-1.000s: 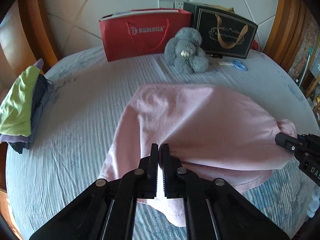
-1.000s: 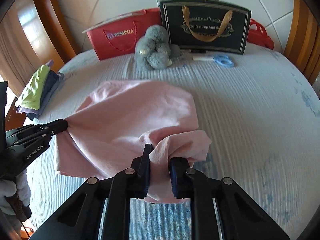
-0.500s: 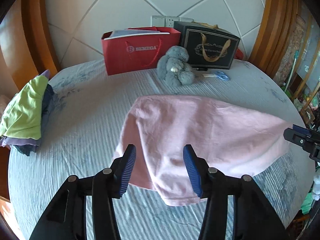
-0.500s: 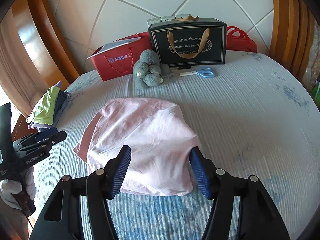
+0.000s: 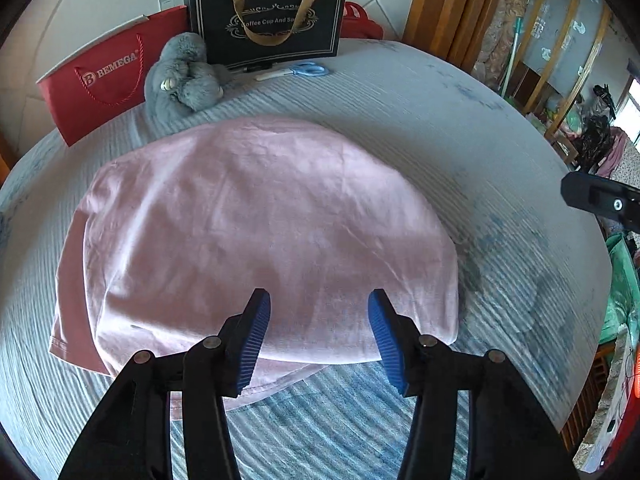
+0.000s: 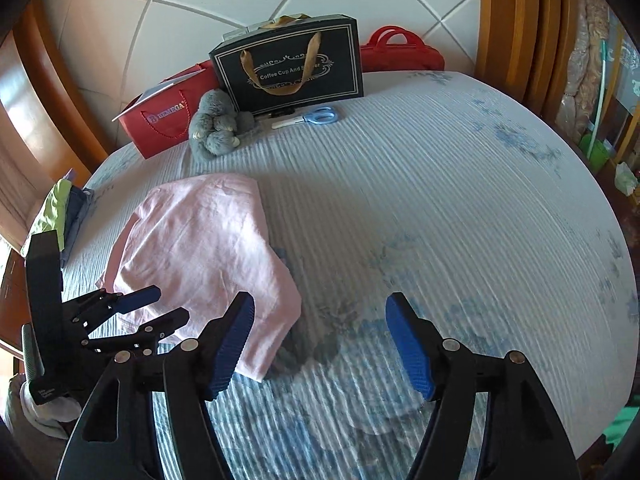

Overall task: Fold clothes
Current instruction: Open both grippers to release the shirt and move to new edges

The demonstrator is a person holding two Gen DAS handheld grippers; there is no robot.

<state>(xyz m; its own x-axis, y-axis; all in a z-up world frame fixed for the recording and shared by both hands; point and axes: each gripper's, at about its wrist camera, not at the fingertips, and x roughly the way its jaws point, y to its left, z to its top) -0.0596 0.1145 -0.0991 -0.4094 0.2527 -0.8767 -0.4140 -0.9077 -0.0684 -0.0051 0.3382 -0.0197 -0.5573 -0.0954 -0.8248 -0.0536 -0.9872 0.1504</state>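
Observation:
A pink garment point(image 5: 256, 232) lies folded over on the blue-striped bed cover, its near hem close to the front edge. My left gripper point(image 5: 319, 312) hovers open just above that near hem, nothing between its blue pads. In the right wrist view the same pink garment point(image 6: 200, 256) lies left of centre, and my right gripper point(image 6: 320, 320) stands open over bare bed cover to its right. The left gripper point(image 6: 154, 306) also shows there at the garment's near left corner. One black finger of the right gripper point(image 5: 600, 200) pokes in at the left view's right edge.
At the back stand a red paper bag point(image 5: 100, 84), a black gift bag point(image 5: 272, 20), a grey plush toy point(image 5: 184, 80) and blue-handled scissors point(image 5: 296, 71). A stack of folded clothes point(image 6: 60, 216) sits at the bed's left edge. Wooden bed frame rises on both sides.
Both grippers, shut on the pink garment a second ago, have opened and let it drop flat. The left gripper has swung rightward; the right has drawn off to the garment's right.

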